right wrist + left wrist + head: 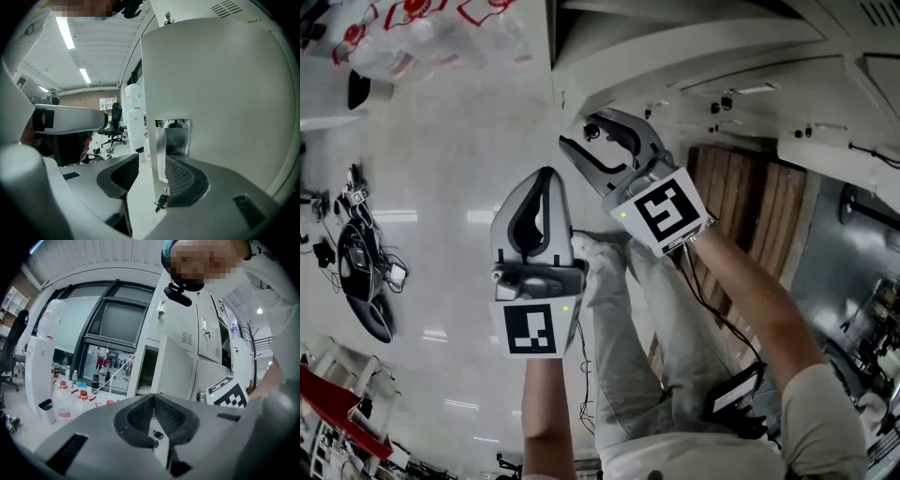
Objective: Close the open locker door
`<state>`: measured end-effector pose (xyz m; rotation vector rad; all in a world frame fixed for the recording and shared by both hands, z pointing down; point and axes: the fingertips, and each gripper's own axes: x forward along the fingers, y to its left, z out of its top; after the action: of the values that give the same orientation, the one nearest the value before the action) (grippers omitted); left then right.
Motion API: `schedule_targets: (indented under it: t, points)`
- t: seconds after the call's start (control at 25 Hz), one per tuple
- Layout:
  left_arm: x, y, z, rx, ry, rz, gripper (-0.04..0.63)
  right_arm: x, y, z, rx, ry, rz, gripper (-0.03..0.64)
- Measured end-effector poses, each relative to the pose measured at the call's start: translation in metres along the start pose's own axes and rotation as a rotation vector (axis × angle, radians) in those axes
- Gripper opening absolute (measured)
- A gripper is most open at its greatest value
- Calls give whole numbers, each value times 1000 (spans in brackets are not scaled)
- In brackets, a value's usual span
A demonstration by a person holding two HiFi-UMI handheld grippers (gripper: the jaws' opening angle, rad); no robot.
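Locker door (220,93), one smooth, flat, pale-grey metal panel, stands open with its free edge between the jaws of your right tool (152,161). Those jaws are spread apart, one on each side of the edge. The ribbed black pad of the jaw on the door's face sits just below a single shiny rectangular handle plate (174,138). Your left tool (153,398) has its two grey jaws pressed together on nothing, pointing toward the locker bank (206,333). Each tool carries one black-and-white marker cube (666,211).

Pale grey locker door (220,93) stands open, recessed metal handle (174,137) near edge.
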<state>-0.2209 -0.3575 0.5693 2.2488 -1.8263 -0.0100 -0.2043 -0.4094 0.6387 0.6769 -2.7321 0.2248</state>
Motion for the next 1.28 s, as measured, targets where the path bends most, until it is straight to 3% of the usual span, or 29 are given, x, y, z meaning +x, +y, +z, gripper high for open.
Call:
schedule_targets:
  t: [0.2,0.44,0.56,0.76,1.28]
  points:
    - [8,13,3,-5,-7,-6,8,10,-9,4,13,-18,15,161]
    - [20,22,8,18,-4,-28,8,26,-20,9,-46,-25,2,161]
    - [28,28,11,14,-9,-36,8,38,-33,13,-50,-26,-82,157]
    - [40,37,12,20,-15,-45,8,51,-57,21,25,-67,-244,87]
    - [53,63,23,3,-32,-44,8,77,-93,33,95,-56,-430,84]
